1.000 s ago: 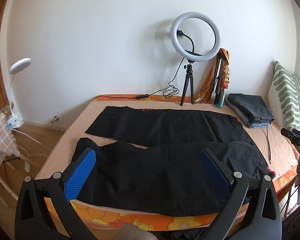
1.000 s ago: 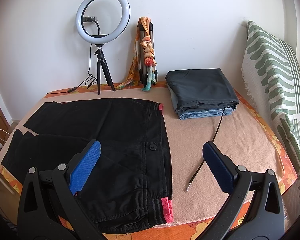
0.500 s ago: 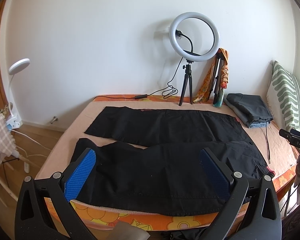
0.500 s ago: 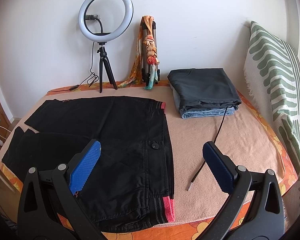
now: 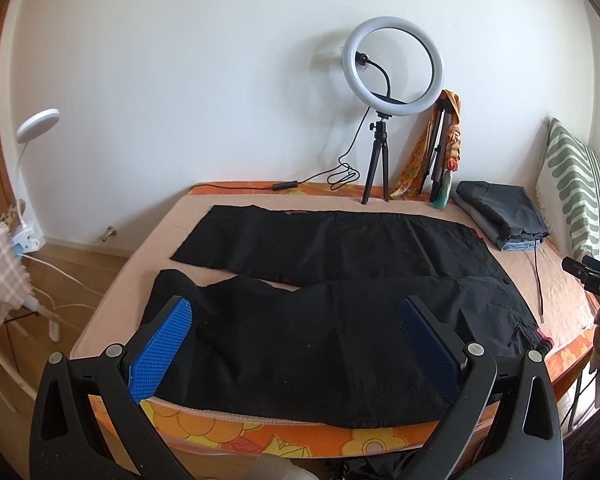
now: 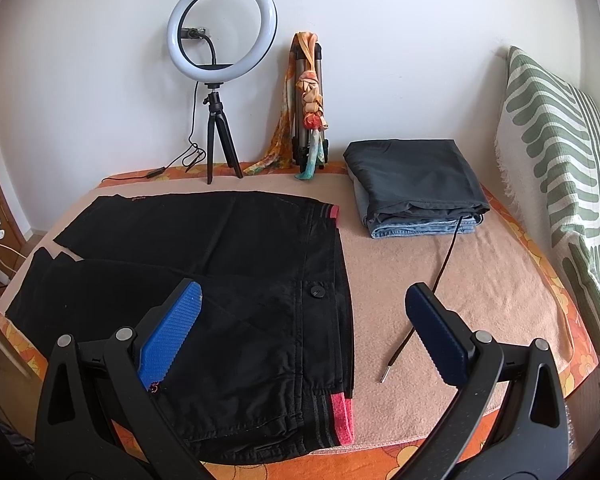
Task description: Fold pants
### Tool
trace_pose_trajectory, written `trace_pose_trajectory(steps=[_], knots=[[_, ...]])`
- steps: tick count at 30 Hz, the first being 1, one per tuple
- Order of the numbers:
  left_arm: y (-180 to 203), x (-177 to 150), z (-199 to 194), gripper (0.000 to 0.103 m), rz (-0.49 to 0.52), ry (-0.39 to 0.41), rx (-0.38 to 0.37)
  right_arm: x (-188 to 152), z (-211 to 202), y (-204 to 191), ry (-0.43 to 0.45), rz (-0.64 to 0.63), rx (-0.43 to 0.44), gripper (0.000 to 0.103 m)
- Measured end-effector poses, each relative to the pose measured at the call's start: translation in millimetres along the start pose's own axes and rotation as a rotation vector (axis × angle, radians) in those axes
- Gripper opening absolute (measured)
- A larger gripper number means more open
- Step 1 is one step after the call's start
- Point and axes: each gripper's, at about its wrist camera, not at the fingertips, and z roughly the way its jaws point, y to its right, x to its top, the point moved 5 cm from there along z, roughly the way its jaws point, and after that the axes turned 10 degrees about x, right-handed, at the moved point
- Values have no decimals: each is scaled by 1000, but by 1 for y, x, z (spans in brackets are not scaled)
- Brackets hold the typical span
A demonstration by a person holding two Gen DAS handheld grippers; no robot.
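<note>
Black pants (image 5: 320,280) lie spread flat on the bed, legs apart toward the left, waistband with a red edge (image 6: 342,412) toward the right. My left gripper (image 5: 296,340) is open and empty, held above the near leg at the bed's front edge. My right gripper (image 6: 304,328) is open and empty, held above the waist end of the pants (image 6: 220,280) near the button (image 6: 317,290). Part of the right gripper's body shows at the right edge of the left wrist view (image 5: 592,276).
A stack of folded grey and denim clothes (image 6: 416,188) lies at the back right with a loose black cord (image 6: 428,300). A ring light on a tripod (image 6: 220,80) and a scarf-draped tripod (image 6: 310,108) stand by the wall. A striped pillow (image 6: 560,168) leans at the right.
Both grippers have drifted slightly; the views shifted a little. The pants have not moved and both grippers stay open.
</note>
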Motion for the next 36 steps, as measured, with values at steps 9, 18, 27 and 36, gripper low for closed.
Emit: trace_pose_trajectory(steps=[9, 18, 27, 36], knots=[[-20, -10, 25, 102, -53, -61, -135, -25, 10, -19, -55, -78, 136, 103], [-20, -37, 51, 98, 112, -147, -110, -92, 35, -84, -223, -308, 302, 103], [-51, -58, 84, 96, 77, -283, -117, -146, 46, -128, -369, -513, 372, 93], [-66, -62, 85, 88, 99, -279, -122, -154, 60, -120, -434, -521, 332, 90]])
